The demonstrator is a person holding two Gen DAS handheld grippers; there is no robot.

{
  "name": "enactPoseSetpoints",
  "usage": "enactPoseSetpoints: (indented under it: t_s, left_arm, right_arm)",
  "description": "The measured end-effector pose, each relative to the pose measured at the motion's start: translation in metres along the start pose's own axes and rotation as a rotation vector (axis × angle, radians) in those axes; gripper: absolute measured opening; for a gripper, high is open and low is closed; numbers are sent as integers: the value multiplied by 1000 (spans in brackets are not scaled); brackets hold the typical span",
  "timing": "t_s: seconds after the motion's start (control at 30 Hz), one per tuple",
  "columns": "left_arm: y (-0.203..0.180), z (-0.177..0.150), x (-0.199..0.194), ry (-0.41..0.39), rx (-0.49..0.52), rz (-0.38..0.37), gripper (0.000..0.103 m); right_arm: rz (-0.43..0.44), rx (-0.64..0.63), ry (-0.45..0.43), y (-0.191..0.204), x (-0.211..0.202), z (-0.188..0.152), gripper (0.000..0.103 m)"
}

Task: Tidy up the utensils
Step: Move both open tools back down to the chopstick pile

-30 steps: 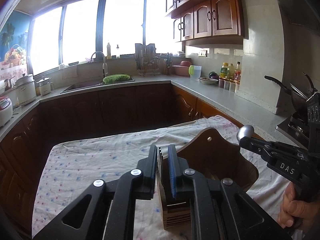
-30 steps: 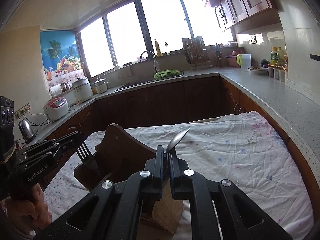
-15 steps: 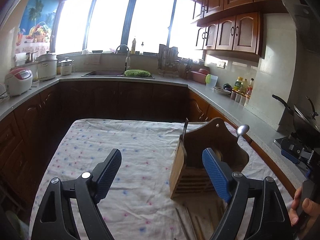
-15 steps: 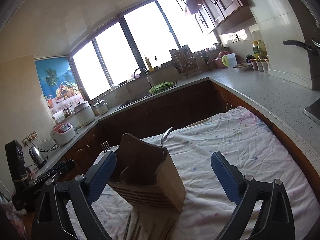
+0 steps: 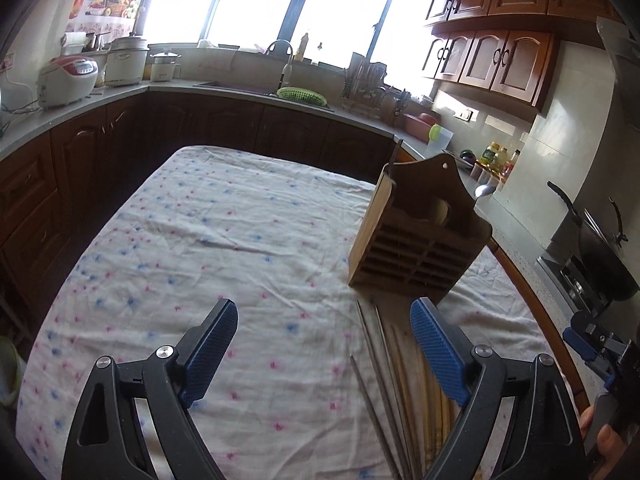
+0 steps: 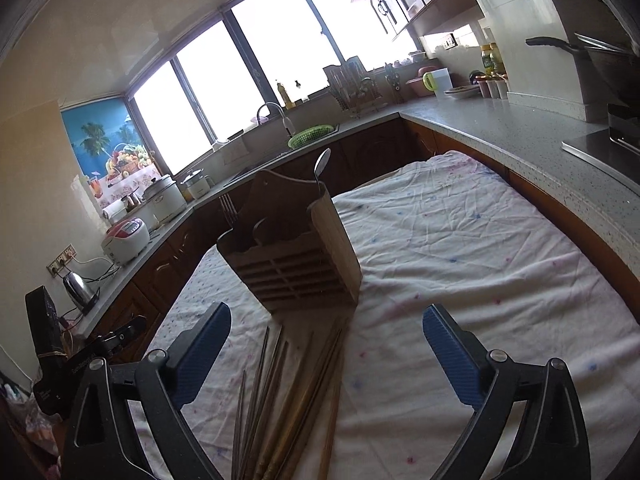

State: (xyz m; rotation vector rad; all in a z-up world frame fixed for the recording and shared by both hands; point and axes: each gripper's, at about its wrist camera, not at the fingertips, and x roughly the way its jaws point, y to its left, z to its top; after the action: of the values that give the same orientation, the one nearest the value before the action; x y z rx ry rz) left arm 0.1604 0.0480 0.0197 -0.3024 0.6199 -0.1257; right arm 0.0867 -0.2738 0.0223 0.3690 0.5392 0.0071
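1. I had both claws spread wide and empty: the left claw [image 5: 324,350] hung over the near part of the flower-printed cloth on the worktop [image 5: 208,240], the right claw [image 6: 326,354] above the loose sticks.
2. The thin metal chopsticks [image 6: 256,384] and the longer bamboo chopsticks [image 6: 320,380] lay fanned out just near of the brown slatted wooden utensil holder [image 6: 296,256], which stood upright mid-worktop.
3. A metal spoon [image 6: 322,162] and a metal fork [image 6: 228,206] stood in the holder.
4. I judged the chopsticks light and stiff; the metal ones slick and prone to roll.
5. I would pinch them mid-length, across the bundle, pressing into the soft cloth.
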Motion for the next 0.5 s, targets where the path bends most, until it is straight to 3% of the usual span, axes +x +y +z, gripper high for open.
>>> enactPoseSetpoints:
  t_s: [0.5]
  left_arm:
    - [2,-18,12,93,-11,21,88]
  right_arm:
    - [-45,-58,81,11,4,-37,97]
